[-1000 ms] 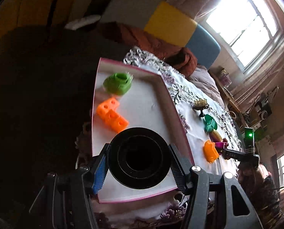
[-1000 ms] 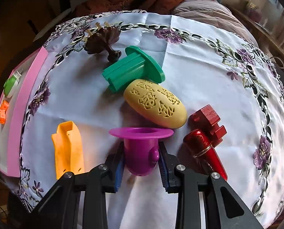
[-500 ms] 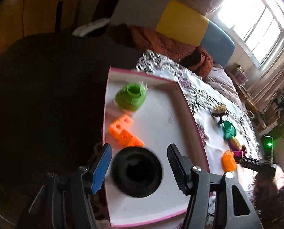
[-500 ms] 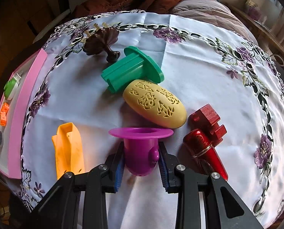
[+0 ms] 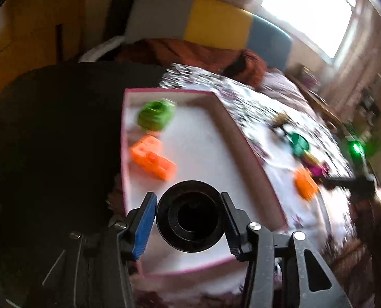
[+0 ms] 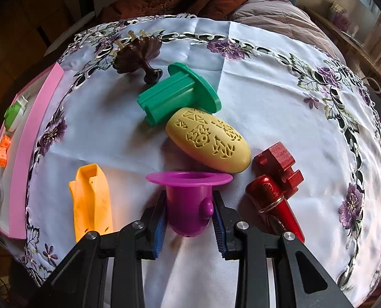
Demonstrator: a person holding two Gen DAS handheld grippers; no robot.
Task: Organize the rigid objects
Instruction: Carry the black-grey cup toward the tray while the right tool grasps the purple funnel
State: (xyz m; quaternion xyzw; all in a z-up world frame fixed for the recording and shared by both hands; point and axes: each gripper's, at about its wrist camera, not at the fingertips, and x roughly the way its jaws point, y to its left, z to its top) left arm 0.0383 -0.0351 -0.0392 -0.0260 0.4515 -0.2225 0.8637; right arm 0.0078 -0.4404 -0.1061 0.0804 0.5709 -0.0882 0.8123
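Note:
A black ring-shaped cylinder (image 5: 189,220) lies on the white floor of the pink tray (image 5: 244,154), near its front end. My left gripper (image 5: 188,201) hovers over it with its jaws closing. The ring shows in the gap beyond the fingertips, and the pads do not press on it. Further back in the tray are a green piece (image 5: 156,115) and an orange block (image 5: 153,157). On the embroidered cloth, my right gripper (image 6: 189,199) is shut on a purple flanged cup (image 6: 189,200) that stands on the cloth.
Around the purple cup lie an orange piece (image 6: 91,202), a yellow carved oval (image 6: 208,143), a green flanged part (image 6: 175,97), a brown ornament (image 6: 139,54), a red wooden block (image 6: 280,166) and a red metallic cone (image 6: 272,200). The tray's pink wall (image 6: 26,159) runs along the left.
The left gripper let go of the black ring in the tray, opened wide, then drew its jaws narrower while the view shifted. The right gripper and purple cup stayed still.

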